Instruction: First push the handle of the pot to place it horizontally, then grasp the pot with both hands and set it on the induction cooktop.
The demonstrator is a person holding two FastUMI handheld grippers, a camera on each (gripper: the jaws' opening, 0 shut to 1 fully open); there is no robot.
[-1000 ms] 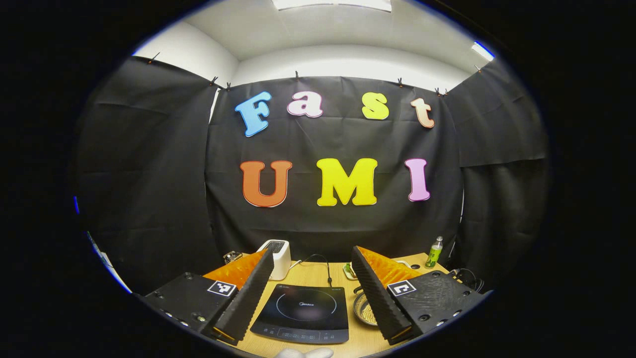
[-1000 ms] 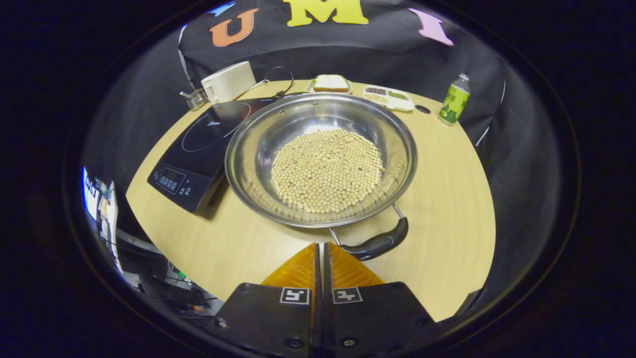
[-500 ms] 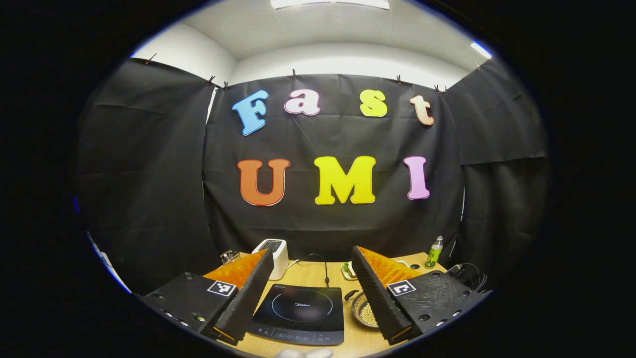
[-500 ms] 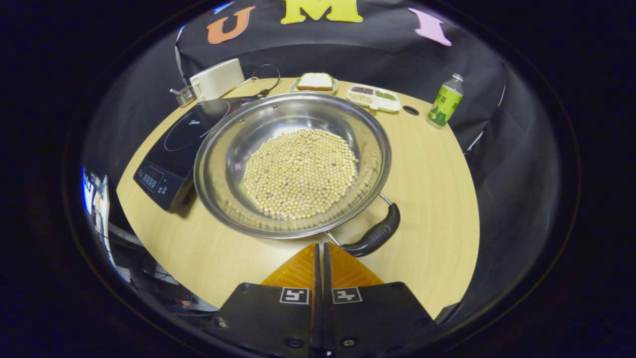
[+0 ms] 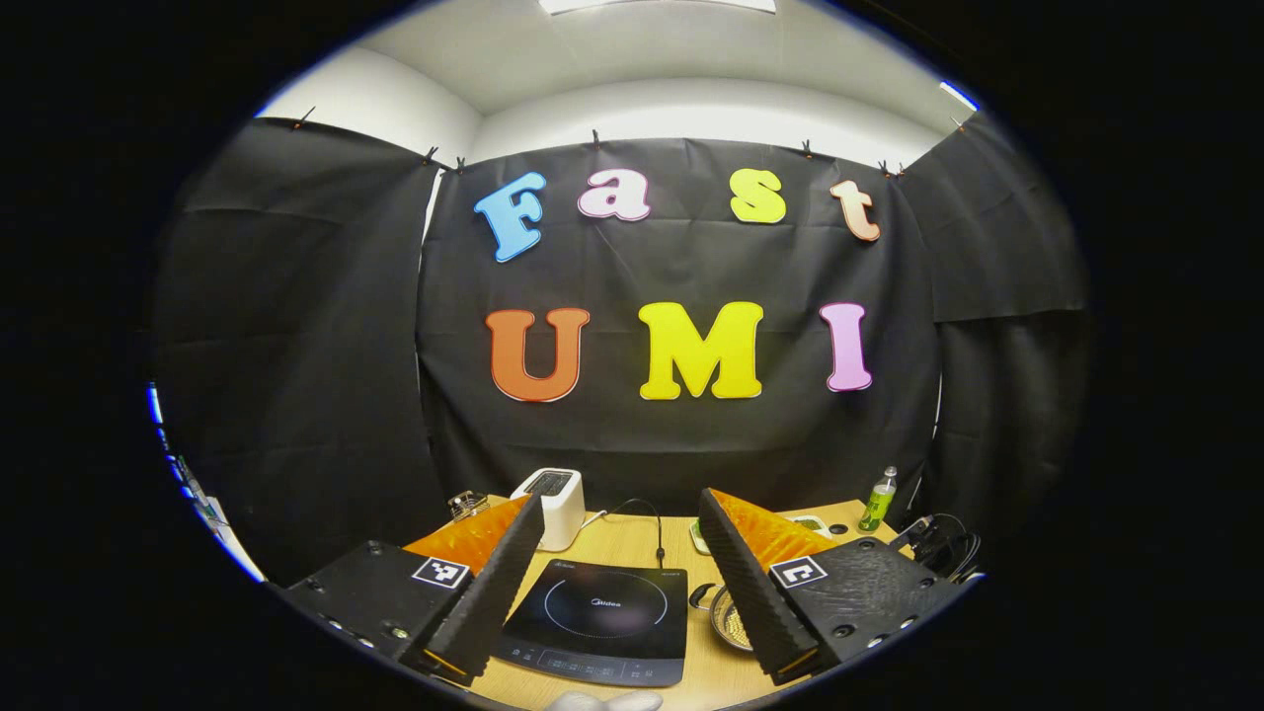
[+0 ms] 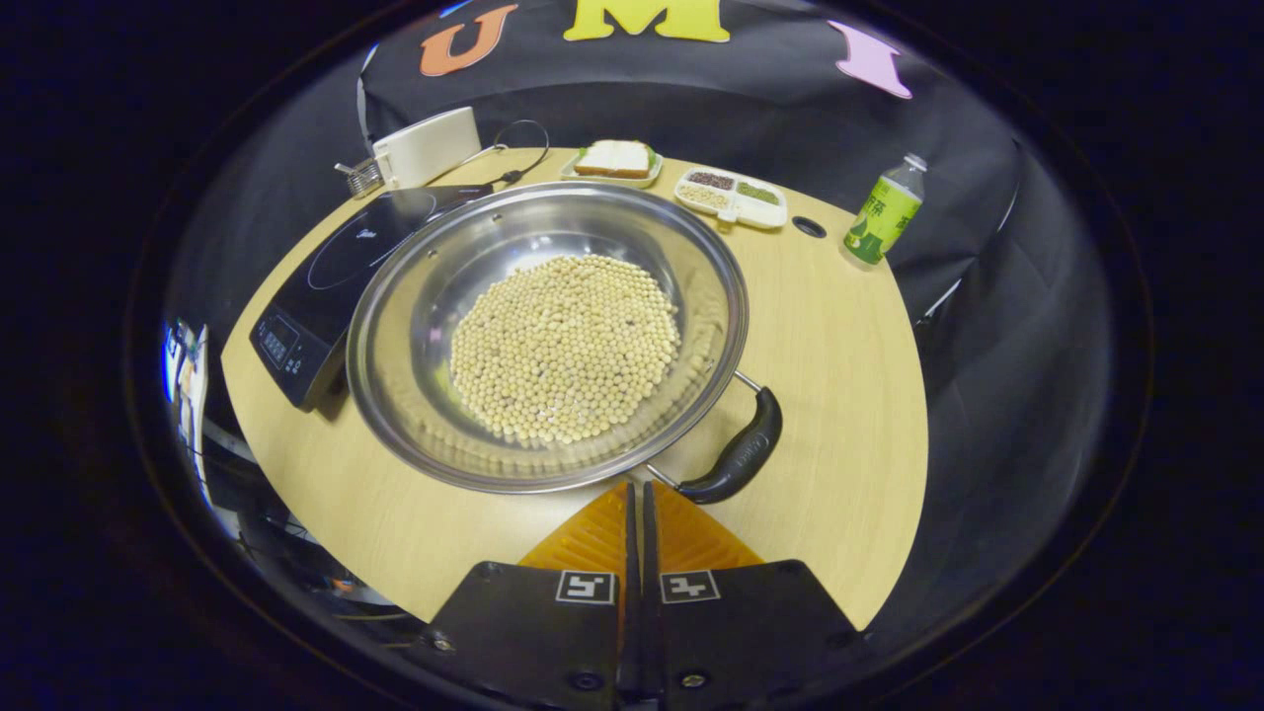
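Note:
A wide steel pot (image 6: 415,286) full of pale beans (image 6: 563,346) sits on the wooden table, its black handle (image 6: 736,459) pointing to the lower right of the right gripper view. My right gripper (image 6: 635,494) is shut with nothing in it, its tips against the pot's near rim just left of the handle's root. The black induction cooktop (image 6: 326,276) lies left of the pot. In the left gripper view my left gripper (image 5: 620,583) is open and held above the near table edge, with the cooktop (image 5: 597,617) between its fingers and a slice of the pot (image 5: 729,620) beside the right finger.
A white toaster (image 6: 427,148) and a small metal rack (image 6: 363,178) stand at the back left. A plate with bread (image 6: 614,160), a divided dish of grains (image 6: 733,196) and a green bottle (image 6: 882,209) line the back edge. Cables (image 5: 938,543) hang off the right.
The pot has turned, so its handle has swung from the near side toward the right. My shut right gripper has followed along the rim. The left gripper view has shifted slightly.

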